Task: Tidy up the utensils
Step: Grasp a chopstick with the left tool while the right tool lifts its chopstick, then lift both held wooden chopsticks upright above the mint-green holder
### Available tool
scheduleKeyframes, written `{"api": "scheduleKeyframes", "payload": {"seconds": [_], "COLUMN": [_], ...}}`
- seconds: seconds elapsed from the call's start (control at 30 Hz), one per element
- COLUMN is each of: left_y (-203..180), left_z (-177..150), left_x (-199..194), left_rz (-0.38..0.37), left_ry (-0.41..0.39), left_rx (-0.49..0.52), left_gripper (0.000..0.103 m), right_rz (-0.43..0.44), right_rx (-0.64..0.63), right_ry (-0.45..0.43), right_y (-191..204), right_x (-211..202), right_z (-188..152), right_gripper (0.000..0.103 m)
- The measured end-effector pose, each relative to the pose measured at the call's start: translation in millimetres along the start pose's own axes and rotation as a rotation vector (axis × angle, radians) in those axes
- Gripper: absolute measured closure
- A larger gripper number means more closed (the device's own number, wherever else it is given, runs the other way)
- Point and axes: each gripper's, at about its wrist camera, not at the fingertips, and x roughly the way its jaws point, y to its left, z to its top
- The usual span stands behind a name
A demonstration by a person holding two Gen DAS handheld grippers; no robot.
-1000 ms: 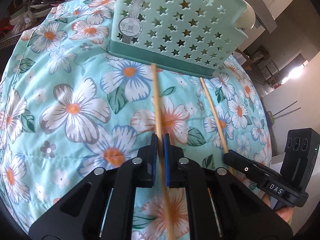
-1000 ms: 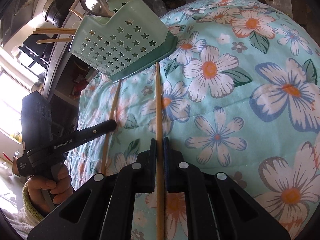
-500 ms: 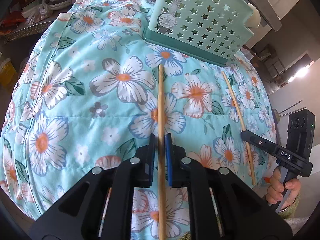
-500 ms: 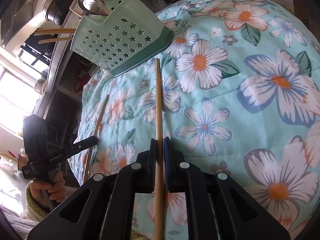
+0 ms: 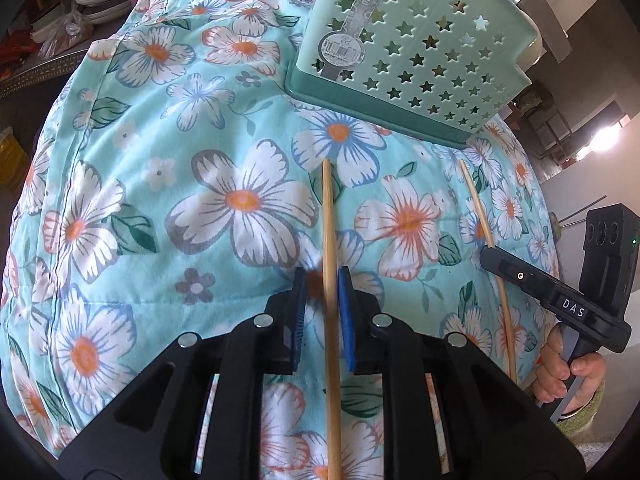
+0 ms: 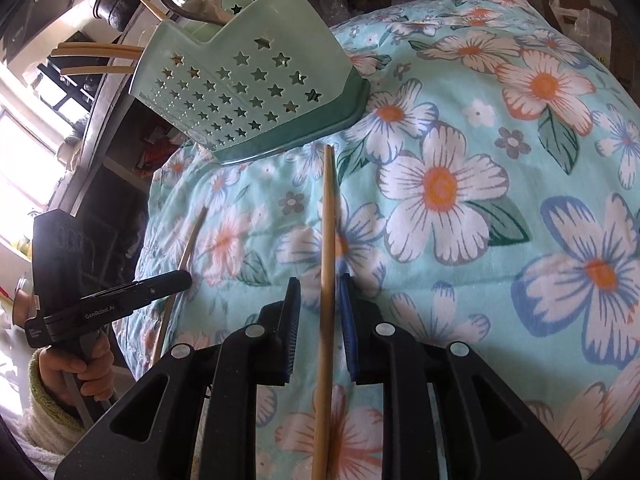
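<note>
Two chopsticks lie on the flowered cloth [image 5: 168, 184] just short of the green utensil basket [image 5: 416, 64]. The left hand-held gripper [image 5: 323, 300] straddles one chopstick [image 5: 329, 216], its jaws narrow and closing without pinching it. The right hand-held gripper [image 6: 320, 308] straddles the other chopstick [image 6: 326, 224], jaws opening, pads clear of it.

Chopstick [image 5: 329, 240] lower end cut off, holder [image 5: 404, 60] contents mostly hidden, perhaps more chopsticks
</note>
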Motion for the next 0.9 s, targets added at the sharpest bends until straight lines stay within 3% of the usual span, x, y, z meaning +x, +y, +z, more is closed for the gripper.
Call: {"api": "scheduleKeyframes", "payload": {"seconds": [0.13, 0.2, 0.33, 0.9], "left_y": [2.0, 2.8, 2.0, -12.4], "left_z": [7.3, 9.3, 13.1, 6.9], "left_x": [2.7, 2.7, -4.6, -87.3], "left_rz": [0.009, 0.013, 0.016, -0.079], "left_ry": [-0.005, -0.011, -0.038, -0.236], "left_rx": [-0.006, -0.006, -0.016, -0.021], "left_gripper": [0.094, 0.098, 0.098, 0.098], "right_rz": [-0.041, -0.067, -0.069, 0.023], "right_rx": [-0.026, -0.038, -0.046, -0.061], "right_ry": [-0.023, -0.032, -0.06, -0.192], "right_y": [5.1, 6.8, 9.6, 32.1], "right_x": [6.4, 8.7, 2.9, -48.1], "right_z": [8.5, 11.8, 16.1, 21.0], "right_gripper": [0.086, 0.095, 0.096, 0.096]}}
